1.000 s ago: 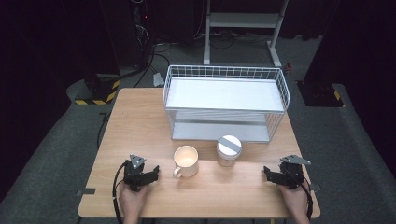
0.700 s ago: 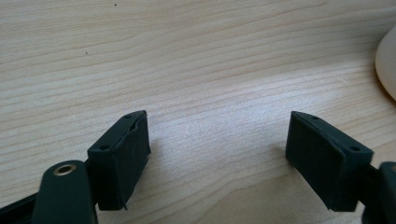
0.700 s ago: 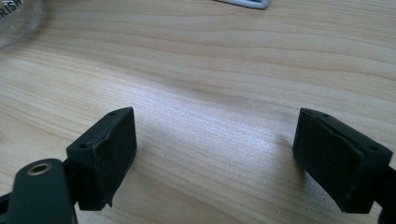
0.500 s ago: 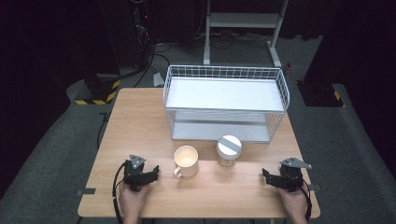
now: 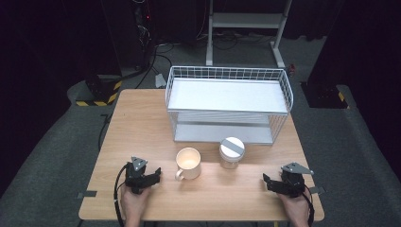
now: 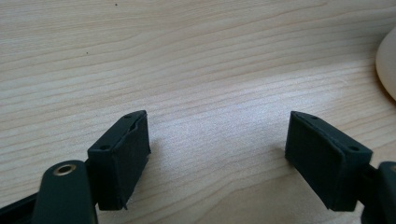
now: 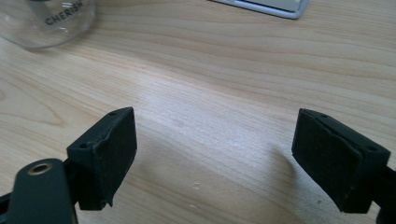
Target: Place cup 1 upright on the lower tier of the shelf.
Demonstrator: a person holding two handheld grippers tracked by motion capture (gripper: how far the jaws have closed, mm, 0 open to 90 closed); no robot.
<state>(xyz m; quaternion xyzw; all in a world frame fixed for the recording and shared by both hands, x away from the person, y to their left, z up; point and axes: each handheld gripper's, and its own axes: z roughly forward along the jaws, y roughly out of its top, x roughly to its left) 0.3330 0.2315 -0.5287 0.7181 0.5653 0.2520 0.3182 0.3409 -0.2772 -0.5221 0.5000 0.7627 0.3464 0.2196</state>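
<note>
Wooden table [image 5: 142, 123]: pale grain, rectangular, bearing all items listed. White wire rack [image 5: 228, 104]: two-tiered, stood toward the far edge of the table, right of centre, its lower shelf facing the person. Cream mug [image 5: 188, 163]: upright, just in front of the rack's left half, handle turned toward the near-left; its rounded side showed at the right edge of the left gripper view [image 6: 386, 65]. Glass jar [image 5: 231, 152]: upright with a grey-striped lid, just beside the mug on its right and apart from it; its clear base with printed lettering showed at the top left of the right gripper view [image 7: 46, 21]. Left gripper [image 5: 152, 174]: rested on the near-left of the table, held in a hand [image 5: 135, 202], pointing toward the mug but short of it; jaws stood apart with bare wood between the pads [image 6: 126, 154], grasping nothing. Right gripper [image 5: 267, 181]: rested on the near-right of the table, held in the other hand [image 5: 295, 208], well apart from the jar; jaws spread wide, pads [image 7: 109, 149] clear of everything, bare tabletop between them.
</note>
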